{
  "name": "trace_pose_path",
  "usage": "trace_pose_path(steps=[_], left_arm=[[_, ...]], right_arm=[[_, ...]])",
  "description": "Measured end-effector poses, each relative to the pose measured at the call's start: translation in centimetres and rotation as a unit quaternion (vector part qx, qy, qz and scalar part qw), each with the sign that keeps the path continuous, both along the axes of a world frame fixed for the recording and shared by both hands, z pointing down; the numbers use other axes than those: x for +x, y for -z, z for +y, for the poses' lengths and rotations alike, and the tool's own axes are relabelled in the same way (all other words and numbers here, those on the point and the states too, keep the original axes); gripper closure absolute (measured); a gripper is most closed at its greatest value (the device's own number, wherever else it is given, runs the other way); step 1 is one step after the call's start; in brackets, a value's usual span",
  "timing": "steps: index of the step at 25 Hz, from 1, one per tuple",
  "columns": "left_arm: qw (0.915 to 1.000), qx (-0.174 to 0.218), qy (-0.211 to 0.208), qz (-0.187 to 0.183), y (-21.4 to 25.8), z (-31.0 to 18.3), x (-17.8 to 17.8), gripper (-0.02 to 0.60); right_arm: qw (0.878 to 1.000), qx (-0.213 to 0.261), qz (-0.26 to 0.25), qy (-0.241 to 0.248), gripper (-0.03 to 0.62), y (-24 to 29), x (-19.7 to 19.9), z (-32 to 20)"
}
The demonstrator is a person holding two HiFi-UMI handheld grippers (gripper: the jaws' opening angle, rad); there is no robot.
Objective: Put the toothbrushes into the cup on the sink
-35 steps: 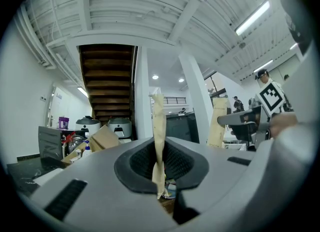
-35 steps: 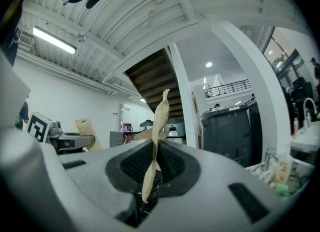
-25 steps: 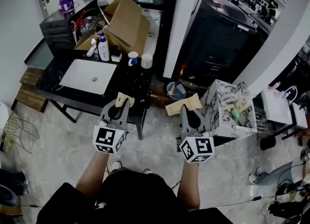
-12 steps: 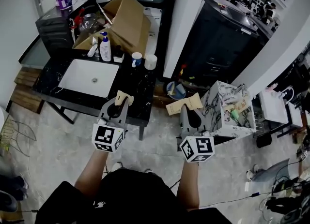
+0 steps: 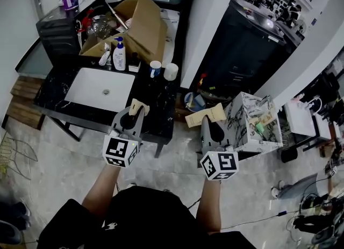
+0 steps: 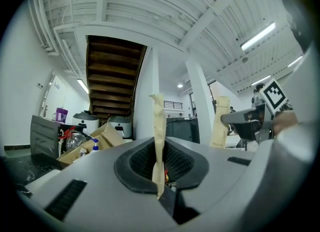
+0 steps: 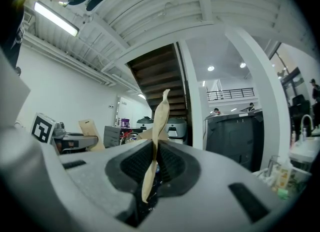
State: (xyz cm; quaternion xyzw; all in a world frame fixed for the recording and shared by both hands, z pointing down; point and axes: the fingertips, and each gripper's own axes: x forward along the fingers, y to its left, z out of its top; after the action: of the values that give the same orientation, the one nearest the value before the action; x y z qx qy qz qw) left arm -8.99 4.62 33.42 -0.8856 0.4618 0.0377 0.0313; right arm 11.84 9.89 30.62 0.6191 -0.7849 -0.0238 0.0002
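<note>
Near, left gripper clamps an upright tan paper toothbrush packet, right gripper its twin packet; far ahead on black sink counter, blue-printed white cup and plain white cup, closer to left gripper.

**Edge-on packets, tiny cups**

The left hand-held gripper pinches the left toothbrush packet, which its own view shows only edge-on. The packet's lower end is lost between the jaws, and paper hides the brush. The right hand-held gripper and the right toothbrush packet show the same. On the desk, at 1 o'clock from the left hand-held gripper, the cup is too small to show its contents. The white cylinder beside it may be a cup or a roll. The bottom edge cuts off the person's torso.
</note>
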Motion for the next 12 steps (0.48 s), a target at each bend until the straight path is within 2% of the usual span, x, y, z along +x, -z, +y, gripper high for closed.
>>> trace_pose_path(steps=[12], left_arm=[[0.9998,0.002,-0.020,0.003,0.4,-1.6,-4.2,0.554]], right_arm=[[1.000,0.006,0.005,-0.017,0.566,0.9,-4.7,-1.2]])
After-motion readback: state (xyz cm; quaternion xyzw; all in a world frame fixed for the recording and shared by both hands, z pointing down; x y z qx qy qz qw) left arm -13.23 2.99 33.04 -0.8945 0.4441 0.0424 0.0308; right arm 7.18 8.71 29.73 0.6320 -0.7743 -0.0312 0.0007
